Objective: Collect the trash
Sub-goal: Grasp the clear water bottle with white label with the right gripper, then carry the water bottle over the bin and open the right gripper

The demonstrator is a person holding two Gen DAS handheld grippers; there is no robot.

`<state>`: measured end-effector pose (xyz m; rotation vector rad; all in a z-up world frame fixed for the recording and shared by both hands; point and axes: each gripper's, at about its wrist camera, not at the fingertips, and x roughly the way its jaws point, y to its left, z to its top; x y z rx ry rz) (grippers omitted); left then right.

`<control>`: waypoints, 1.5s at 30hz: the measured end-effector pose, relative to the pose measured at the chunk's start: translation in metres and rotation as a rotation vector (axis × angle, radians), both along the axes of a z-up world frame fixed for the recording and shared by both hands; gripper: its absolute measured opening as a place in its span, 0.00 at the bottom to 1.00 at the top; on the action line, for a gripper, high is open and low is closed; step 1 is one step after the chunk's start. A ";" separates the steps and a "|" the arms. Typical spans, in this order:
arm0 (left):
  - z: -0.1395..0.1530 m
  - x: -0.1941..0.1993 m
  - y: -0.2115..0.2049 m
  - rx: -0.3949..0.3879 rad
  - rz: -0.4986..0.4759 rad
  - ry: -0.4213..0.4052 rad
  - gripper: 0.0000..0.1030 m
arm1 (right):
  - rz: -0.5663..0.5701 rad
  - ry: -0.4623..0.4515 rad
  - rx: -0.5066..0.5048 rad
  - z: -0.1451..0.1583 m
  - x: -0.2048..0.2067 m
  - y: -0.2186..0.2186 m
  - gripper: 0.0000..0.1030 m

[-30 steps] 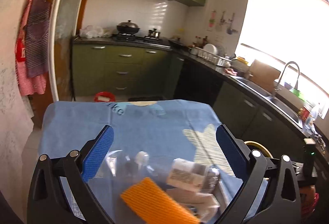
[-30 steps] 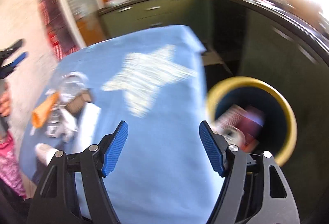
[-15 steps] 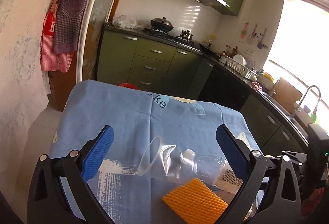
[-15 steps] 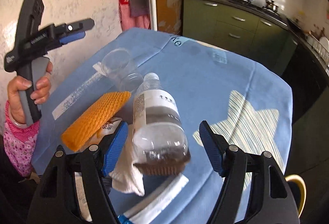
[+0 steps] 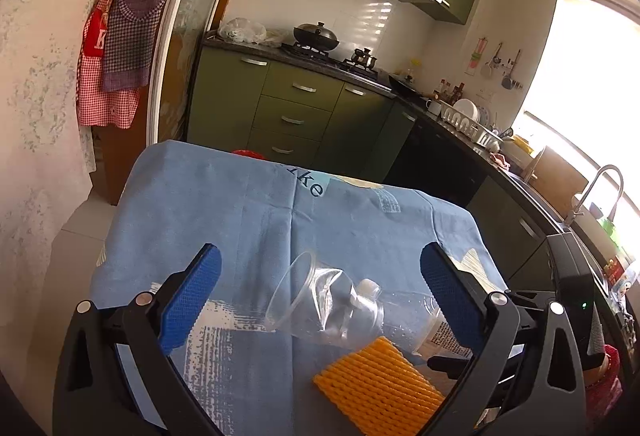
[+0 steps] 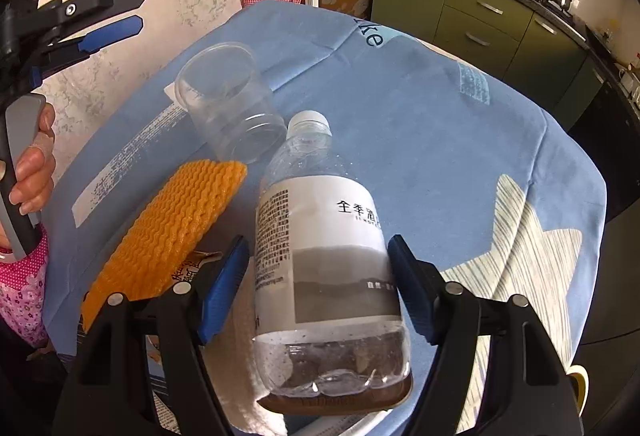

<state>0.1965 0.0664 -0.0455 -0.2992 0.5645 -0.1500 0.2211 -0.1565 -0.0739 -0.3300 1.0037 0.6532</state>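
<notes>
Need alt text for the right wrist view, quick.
Open right gripper straddles a labelled plastic bottle lying on the blue tablecloth, pads not yet pressing. Clear cup and orange foam sleeve lie left.

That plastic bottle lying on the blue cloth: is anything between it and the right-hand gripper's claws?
Nothing visible. The right gripper is open and already straddles the bottle, a blue pad on each side of the label. The orange foam net and clear cup lie to the bottle's left, outside the jaws.
</notes>
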 end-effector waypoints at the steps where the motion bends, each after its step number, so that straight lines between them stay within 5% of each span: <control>1: 0.000 -0.001 0.000 -0.001 -0.001 -0.001 0.95 | 0.000 -0.003 -0.003 -0.001 0.000 0.001 0.66; 10: 0.000 -0.002 0.000 -0.012 -0.006 0.002 0.95 | -0.013 -0.020 0.011 -0.010 0.001 0.000 0.60; 28: -0.001 -0.004 -0.003 -0.012 -0.005 -0.002 0.95 | -0.123 -0.100 0.178 0.039 -0.014 -0.039 0.59; 36: -0.001 -0.004 -0.005 -0.011 -0.017 -0.001 0.95 | -0.390 -0.116 0.210 0.043 -0.049 -0.134 0.60; 45: -0.002 -0.003 -0.014 0.005 -0.030 0.001 0.95 | -0.894 -0.066 0.151 0.019 -0.098 -0.304 0.60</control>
